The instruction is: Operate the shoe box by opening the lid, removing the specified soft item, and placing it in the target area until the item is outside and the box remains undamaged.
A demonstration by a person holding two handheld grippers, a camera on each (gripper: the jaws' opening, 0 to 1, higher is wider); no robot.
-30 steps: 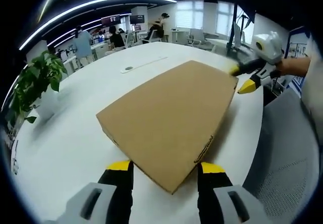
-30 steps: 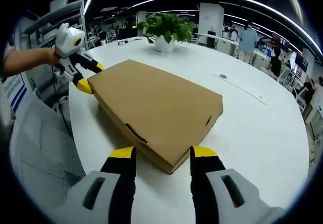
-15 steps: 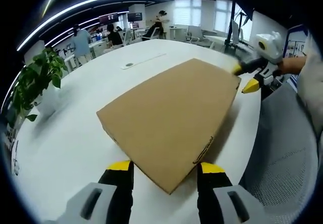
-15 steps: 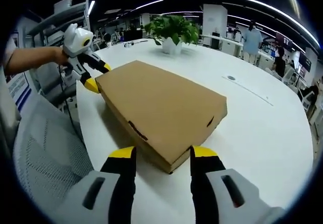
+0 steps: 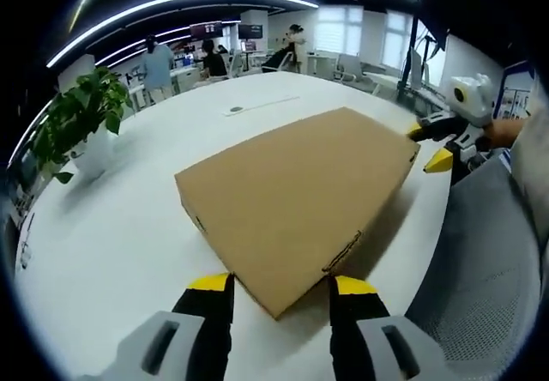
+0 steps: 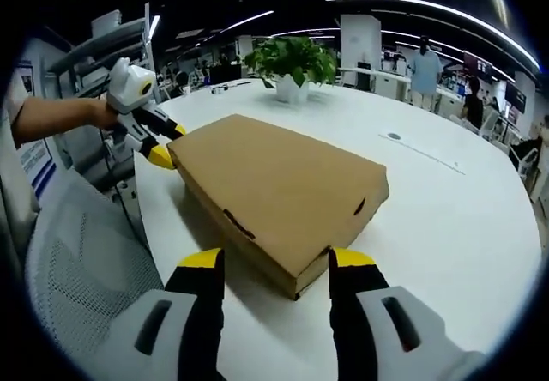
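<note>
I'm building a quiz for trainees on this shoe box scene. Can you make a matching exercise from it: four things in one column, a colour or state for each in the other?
Things:
1. shoe box
2. potted plant
3. table
4. right gripper

Colour or state:
A. white, round-edged
B. open, at a box corner
C. brown cardboard, lid closed
D. green leaves, white pot

Pairs: 1-C, 2-D, 3-A, 4-B

Opposite corners of box [image 5: 296,194] (close).
</note>
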